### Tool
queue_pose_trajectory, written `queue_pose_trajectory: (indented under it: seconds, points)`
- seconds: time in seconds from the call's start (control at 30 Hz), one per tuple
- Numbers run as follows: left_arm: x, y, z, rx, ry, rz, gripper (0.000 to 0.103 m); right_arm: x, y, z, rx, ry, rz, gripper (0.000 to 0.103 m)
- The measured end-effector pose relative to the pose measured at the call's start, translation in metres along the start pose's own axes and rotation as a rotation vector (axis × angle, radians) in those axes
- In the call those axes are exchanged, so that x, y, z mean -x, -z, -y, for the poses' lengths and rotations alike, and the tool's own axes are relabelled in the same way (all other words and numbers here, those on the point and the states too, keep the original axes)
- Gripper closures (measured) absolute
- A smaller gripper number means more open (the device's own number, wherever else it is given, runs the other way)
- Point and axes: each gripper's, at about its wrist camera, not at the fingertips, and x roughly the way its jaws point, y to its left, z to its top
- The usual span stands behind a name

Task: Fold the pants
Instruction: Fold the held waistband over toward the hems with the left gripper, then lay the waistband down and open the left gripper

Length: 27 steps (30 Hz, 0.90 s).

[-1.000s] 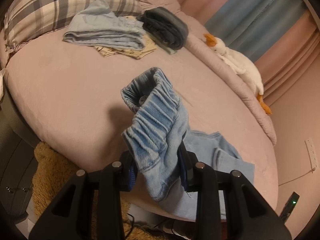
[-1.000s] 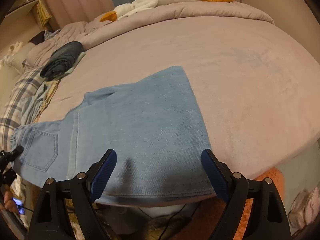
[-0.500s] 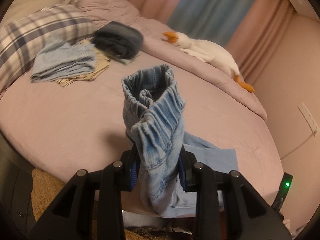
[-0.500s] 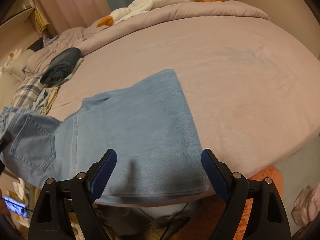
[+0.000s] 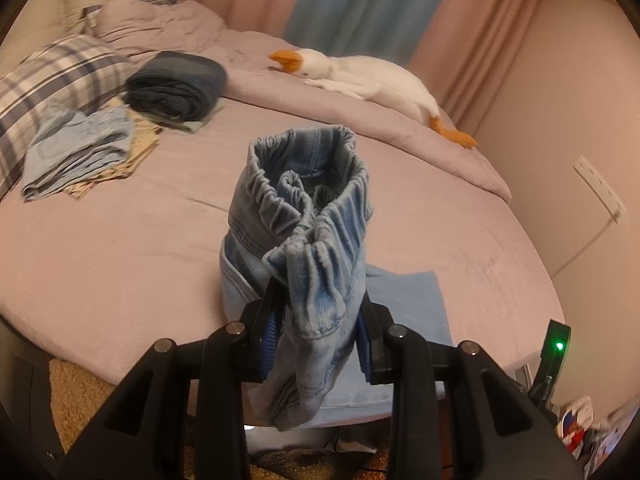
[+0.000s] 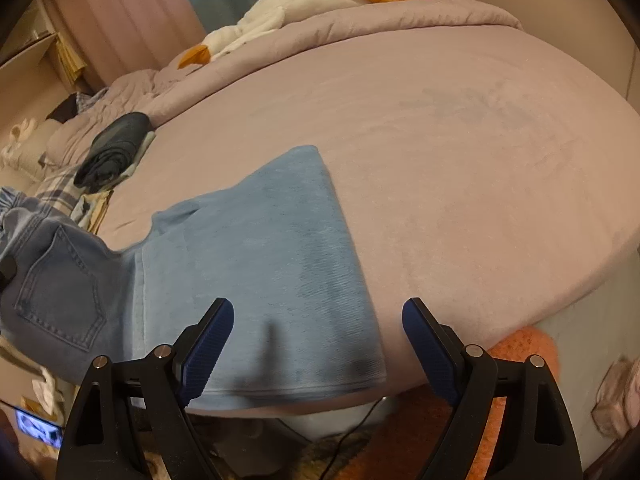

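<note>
Light blue denim pants (image 6: 256, 264) lie on the pink bed (image 6: 460, 152), legs folded together with the hem near the front edge. My left gripper (image 5: 316, 320) is shut on the elastic waistband (image 5: 316, 216) and holds it lifted above the bed. The lifted waist end with a back pocket (image 6: 60, 280) shows at the left of the right wrist view. My right gripper (image 6: 318, 340) is open and empty, hovering just above the hem end of the legs.
A stack of folded clothes (image 5: 80, 148) and a dark rolled garment (image 5: 176, 84) lie by a plaid pillow (image 5: 48, 80) at the back left. A plush goose (image 5: 360, 76) lies on a bunched duvet (image 6: 360, 20). An orange rug (image 6: 520, 344) is below the bed edge.
My left gripper has lifted the waistband higher and carried it over towards the legs. The right gripper has stayed almost still above the hem.
</note>
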Motion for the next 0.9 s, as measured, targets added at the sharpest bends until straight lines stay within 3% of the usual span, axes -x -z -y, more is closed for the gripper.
queue_pose_trajectory:
  seconds: [0.17,0.9]
  points:
    - [-0.019,0.001,0.019,-0.047,0.052,-0.057,0.072,0.004,-0.001,0.006,-0.009,0.005,0.01,0.016]
    - [-0.096,0.031,0.057,-0.163,0.136,-0.278,0.072,0.006,-0.001,0.036,-0.088,0.027,0.0,0.016]
